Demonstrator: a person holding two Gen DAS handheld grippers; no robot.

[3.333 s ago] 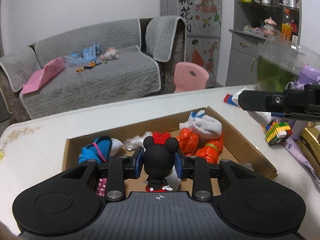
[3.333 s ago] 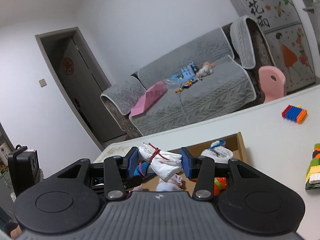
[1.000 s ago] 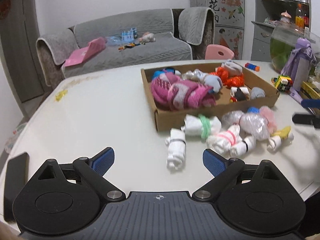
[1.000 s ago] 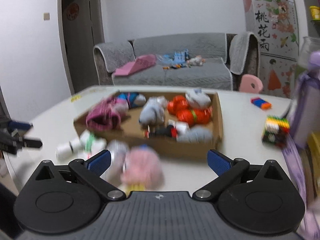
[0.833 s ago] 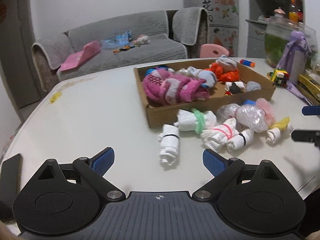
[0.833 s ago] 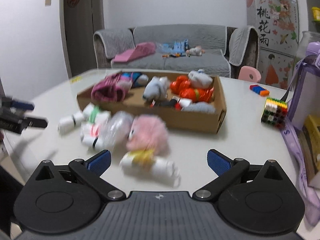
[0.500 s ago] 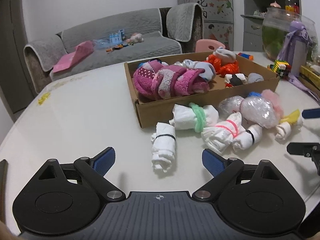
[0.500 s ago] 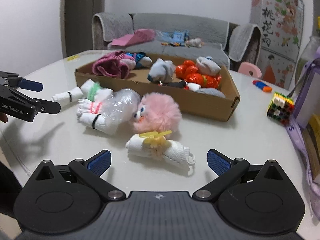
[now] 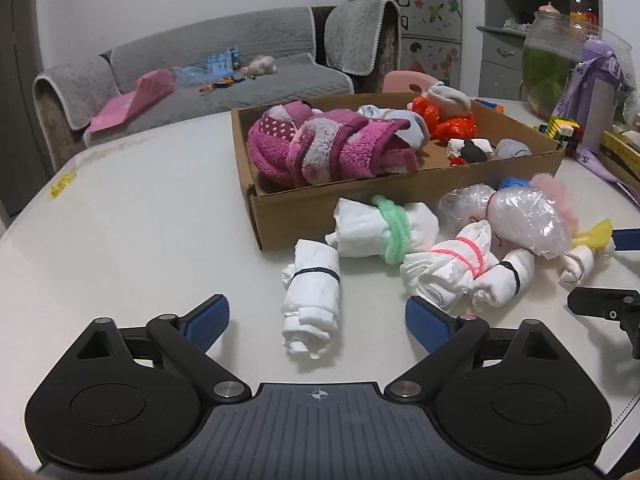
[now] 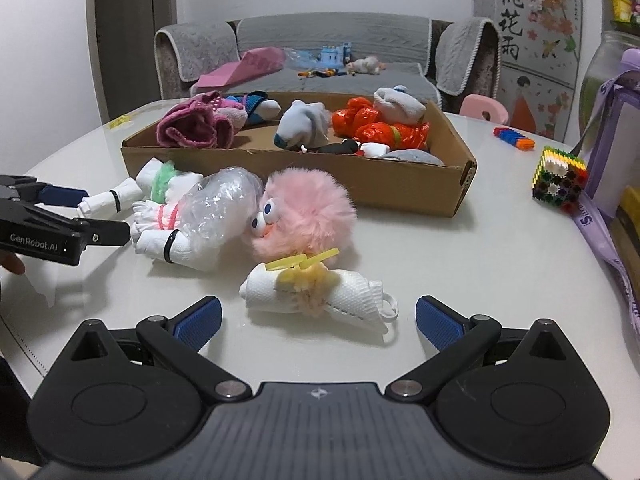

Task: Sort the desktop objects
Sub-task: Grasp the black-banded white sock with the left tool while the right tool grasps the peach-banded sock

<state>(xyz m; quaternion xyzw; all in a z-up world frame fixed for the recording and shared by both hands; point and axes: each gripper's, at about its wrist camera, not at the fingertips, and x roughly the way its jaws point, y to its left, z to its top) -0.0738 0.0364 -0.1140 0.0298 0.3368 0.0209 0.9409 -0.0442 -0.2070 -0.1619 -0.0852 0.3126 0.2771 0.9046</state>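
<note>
Reading "GenRobot.AI" on left claw (image 10: 80, 216) | both claws spread, empty | right claw (image 10: 318, 316) facing white roll (image 10: 316, 292)

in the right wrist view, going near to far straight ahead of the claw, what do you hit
right claw → white roll with yellow clip → pink fluffy toy → cardboard box → orange bag → grey sofa

Bundles (image 9: 312, 292) on the table (image 9: 140, 220) just before the box (image 9: 400, 192), cube (image 10: 559, 179) to its right.
</note>
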